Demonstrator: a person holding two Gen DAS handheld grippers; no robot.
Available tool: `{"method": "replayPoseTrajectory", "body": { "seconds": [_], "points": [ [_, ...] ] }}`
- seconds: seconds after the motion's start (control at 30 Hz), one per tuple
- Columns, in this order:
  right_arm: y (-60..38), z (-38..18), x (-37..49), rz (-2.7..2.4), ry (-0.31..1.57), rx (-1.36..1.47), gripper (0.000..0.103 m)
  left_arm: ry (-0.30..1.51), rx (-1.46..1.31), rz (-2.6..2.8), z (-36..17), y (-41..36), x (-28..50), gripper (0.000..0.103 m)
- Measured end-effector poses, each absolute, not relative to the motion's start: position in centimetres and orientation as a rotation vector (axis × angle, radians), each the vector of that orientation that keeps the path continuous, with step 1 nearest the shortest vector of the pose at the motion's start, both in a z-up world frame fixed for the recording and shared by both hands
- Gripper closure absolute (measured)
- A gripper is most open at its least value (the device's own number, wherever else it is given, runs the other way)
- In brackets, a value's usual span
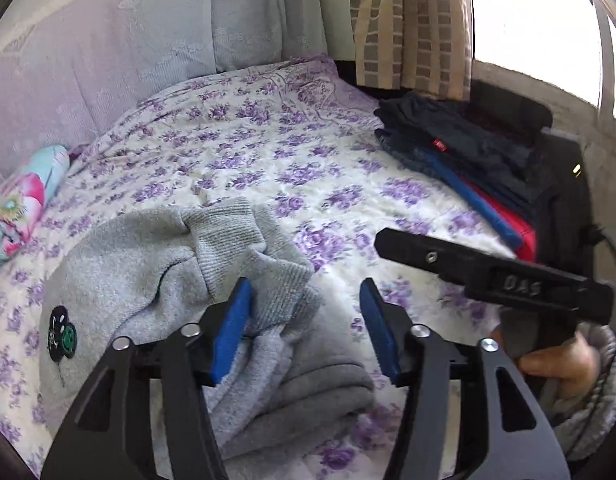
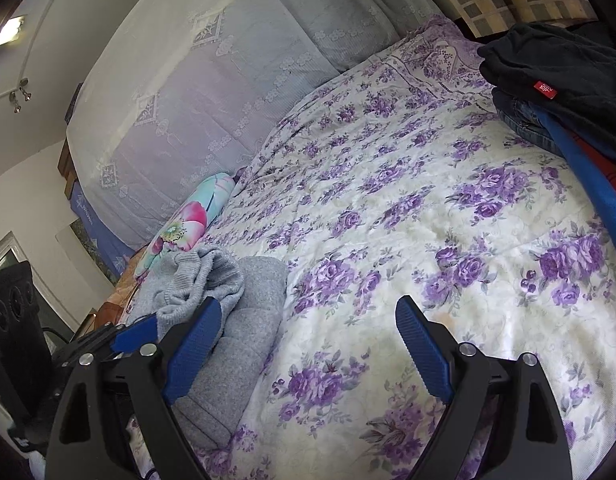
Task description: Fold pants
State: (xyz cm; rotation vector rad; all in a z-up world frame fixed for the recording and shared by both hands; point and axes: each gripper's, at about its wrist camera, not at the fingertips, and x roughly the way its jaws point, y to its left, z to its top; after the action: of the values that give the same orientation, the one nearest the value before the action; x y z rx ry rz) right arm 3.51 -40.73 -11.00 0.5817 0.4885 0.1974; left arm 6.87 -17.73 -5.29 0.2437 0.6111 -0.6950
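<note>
Pants: I see grey sweatpants (image 1: 156, 272), fleecy, bunched into a thick folded bundle with the ribbed hem flopped over the top; a small dark patch with a green face sits on the cloth.
Where the pants lie: on the bed (image 1: 268, 152), at its near edge, well apart from the clothes pile.
Landmark: I take the bed, with its white cover of purple flowers, as my reference.
Left gripper (image 1: 306, 332): my blue pads stand spread over the bundle; one pad lies against the ribbed hem, the other is clear of it, so I pinch nothing.
Right gripper (image 2: 308, 350): jaws spread wide over bare bedcover, nothing between them; the bundle lies just beside the one finger.
Hand (image 1: 555, 364): in the left view I see it grasping the right tool's black handle, a grey knit sleeve at the wrist.
Clothes pile (image 1: 479, 176): at the bed's far side, folded dark, blue and red pieces stacked, a red tag on the top dark one.
Pillow (image 2: 188, 220): a turquoise and pink flowered roll at the bed's head end, beside the lace-covered backrest.
Containers: I can make out none.
</note>
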Motion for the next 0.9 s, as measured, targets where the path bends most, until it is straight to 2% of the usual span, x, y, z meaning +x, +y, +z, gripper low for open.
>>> {"method": "replayPoseTrajectory", "body": {
  "seconds": [0.07, 0.23, 0.43, 0.6, 0.7, 0.8, 0.9],
  "points": [
    [-40.8, -11.0, 3.5, 0.198, 0.487, 0.584, 0.014, 0.598, 0.184, -0.719, -4.2, -16.1, 6.2, 0.042],
    [-40.3, -10.6, 3.2, 0.17, 0.475, 0.547, 0.014, 0.552, 0.081, -0.572, -2.1, -9.7, 6.4, 0.03],
    [-35.6, -5.1, 3.3, 0.182, 0.398, 0.306, 0.014, 0.649, -0.067, -0.386, -2.8, -2.2, 9.9, 0.03],
    [-30.0, -1.6, 4.7, 0.207, 0.376, 0.078, 0.014, 0.709, -0.045, -0.377, -5.3, -2.4, 10.5, 0.03],
    [-28.4, -3.0, 5.8, 0.192, 0.437, 0.003, 0.014, 0.724, -0.013, -0.358, -6.9, -3.1, 10.7, 0.029],
    [-29.1, -6.3, 7.4, 0.152, 0.58, 0.001, 0.014, 0.713, 0.013, -0.335, -7.6, -3.1, 10.7, 0.022],
    [-31.4, -9.0, 8.3, 0.192, 0.679, 0.117, 0.008, 0.714, 0.035, -0.336, -8.2, -3.3, 10.8, 0.014]
  ]
}}
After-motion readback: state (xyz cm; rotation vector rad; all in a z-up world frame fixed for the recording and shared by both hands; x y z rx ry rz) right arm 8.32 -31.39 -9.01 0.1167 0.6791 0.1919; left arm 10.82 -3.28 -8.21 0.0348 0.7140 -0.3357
